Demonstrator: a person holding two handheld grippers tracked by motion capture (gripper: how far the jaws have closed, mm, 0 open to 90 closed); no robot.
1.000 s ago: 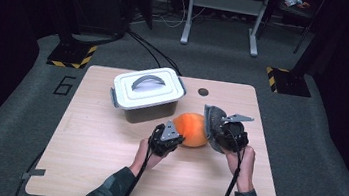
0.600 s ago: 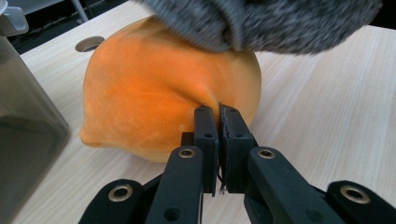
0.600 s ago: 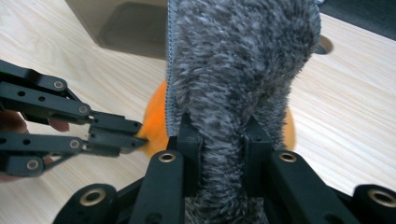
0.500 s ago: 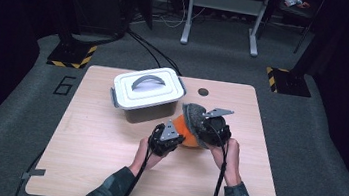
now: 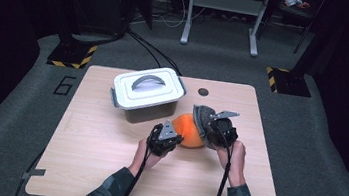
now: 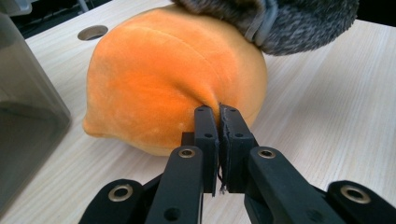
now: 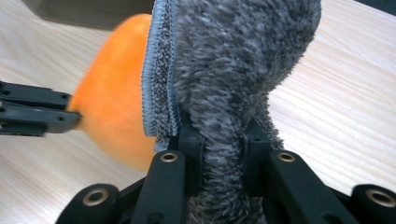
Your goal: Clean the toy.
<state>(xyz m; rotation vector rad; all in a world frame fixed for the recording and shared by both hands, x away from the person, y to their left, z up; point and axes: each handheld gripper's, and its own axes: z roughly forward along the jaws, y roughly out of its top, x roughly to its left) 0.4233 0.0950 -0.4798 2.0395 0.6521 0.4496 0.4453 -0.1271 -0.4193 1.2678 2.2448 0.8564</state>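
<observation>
Left gripper [image 6: 219,109]: we are pinching a fold of the orange plush [image 6: 173,74] with the jaws drawn tight together; the plush is sitting just ahead of the tips on the tabletop [image 6: 327,107]; we judge this pinch is pinning the toy so it is not sliding under the rubbing

Right gripper [image 7: 219,135]: we are clamping a grey fuzzy cloth [image 7: 233,56] between narrow jaws; the cloth is bulging above the tips and pressing against the plush's side [image 7: 112,98], likely for wiping it

High view: the two grippers [image 5: 165,137] [image 5: 209,125] are flanking the plush [image 5: 186,129], left one on its near side, right one against its far side with the cloth [image 5: 201,115]

Lidded bin [image 5: 147,92]: it is standing shut beyond the left jaws, just beside the plush; whether they are touching we cannot tell
</observation>
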